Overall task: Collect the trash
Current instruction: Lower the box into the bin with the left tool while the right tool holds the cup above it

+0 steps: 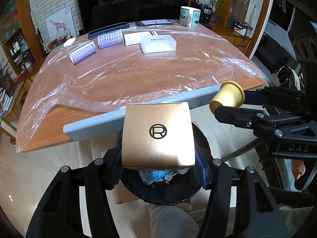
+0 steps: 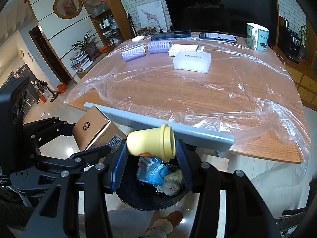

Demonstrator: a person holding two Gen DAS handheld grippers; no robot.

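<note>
**Two bits of trash, ready to drop in the bin**

We are at the dropping step. Our left gripper (image 1: 158, 170) is squeezing a gold box (image 1: 158, 136), and it hangs right over the black trash bin (image 2: 126, 195) on the floor, just off the edge of the worktop (image 1: 138, 71). Our right gripper (image 2: 151, 158) is closed tight on a little yellow cup (image 2: 150, 143), tipped on its side above the same bin.

Next, we think, we let go so both fall in.

The bin already has things in it: blue crumpled stuff (image 2: 156, 173), a grey ball of paper (image 2: 171, 186) and a small white carton (image 2: 147, 162).
</note>
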